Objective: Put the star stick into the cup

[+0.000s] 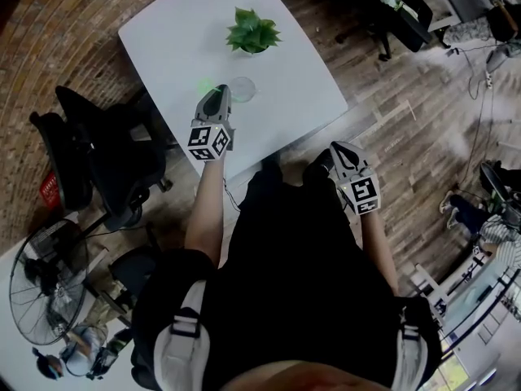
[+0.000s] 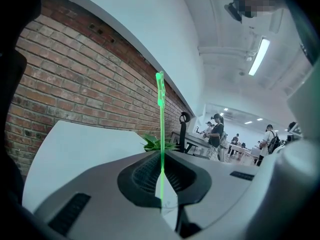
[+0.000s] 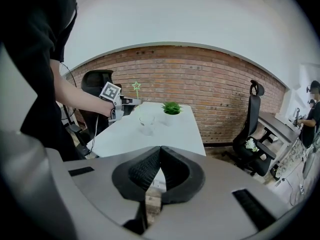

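Beside left tool [image 1: 217, 93], faint clear cup [image 1: 242, 89]

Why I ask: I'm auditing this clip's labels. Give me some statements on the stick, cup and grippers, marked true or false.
1. The left gripper is shut on the stick. True.
2. The stick is in the cup. False: it stands upright in the left gripper's jaws, beside the cup.
3. The right gripper holds the cup. False: its jaws are shut on nothing; the cup stands on the table.
4. A plant stands on the table. True.
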Action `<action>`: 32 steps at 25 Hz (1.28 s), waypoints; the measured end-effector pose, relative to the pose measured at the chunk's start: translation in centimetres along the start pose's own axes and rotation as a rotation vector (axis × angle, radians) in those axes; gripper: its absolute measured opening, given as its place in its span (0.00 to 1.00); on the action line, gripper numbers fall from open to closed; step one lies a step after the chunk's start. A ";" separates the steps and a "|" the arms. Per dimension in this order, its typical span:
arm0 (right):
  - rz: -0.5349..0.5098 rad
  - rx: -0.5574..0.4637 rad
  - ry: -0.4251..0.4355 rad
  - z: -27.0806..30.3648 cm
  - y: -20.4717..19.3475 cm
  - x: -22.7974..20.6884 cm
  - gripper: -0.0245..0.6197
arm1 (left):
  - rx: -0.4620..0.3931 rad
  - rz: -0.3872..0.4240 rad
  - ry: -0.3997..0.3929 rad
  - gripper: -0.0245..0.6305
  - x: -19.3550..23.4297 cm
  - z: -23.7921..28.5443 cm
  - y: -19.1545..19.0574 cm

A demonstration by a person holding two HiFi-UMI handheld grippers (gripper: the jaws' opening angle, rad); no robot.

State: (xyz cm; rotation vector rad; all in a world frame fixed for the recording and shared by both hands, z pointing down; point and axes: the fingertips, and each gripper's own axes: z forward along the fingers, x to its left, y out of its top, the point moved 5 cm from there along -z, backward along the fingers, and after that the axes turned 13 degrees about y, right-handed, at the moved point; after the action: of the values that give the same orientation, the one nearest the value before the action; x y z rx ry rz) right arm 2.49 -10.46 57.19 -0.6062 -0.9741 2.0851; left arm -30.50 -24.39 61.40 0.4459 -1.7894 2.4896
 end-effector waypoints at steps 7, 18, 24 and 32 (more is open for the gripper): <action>-0.003 0.009 0.006 0.5 0.1 0.1 0.04 | 0.033 0.009 0.004 0.08 0.4 0.5 -1.4; 0.002 0.020 0.001 0.2 -0.4 0.0 0.04 | 0.075 0.012 0.015 0.08 0.1 1.1 -3.6; 0.028 0.043 -0.002 0.0 0.1 0.4 0.04 | 0.084 0.011 0.025 0.08 0.1 1.0 -4.2; 0.033 0.038 0.001 0.2 0.0 0.3 0.04 | 0.108 0.033 0.012 0.15 0.0 1.1 -4.6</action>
State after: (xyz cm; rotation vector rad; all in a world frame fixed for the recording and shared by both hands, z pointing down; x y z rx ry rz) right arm 2.13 -10.31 57.26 -0.6078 -0.9280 2.1272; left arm -29.32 -23.86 65.97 0.4085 -1.6772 2.6149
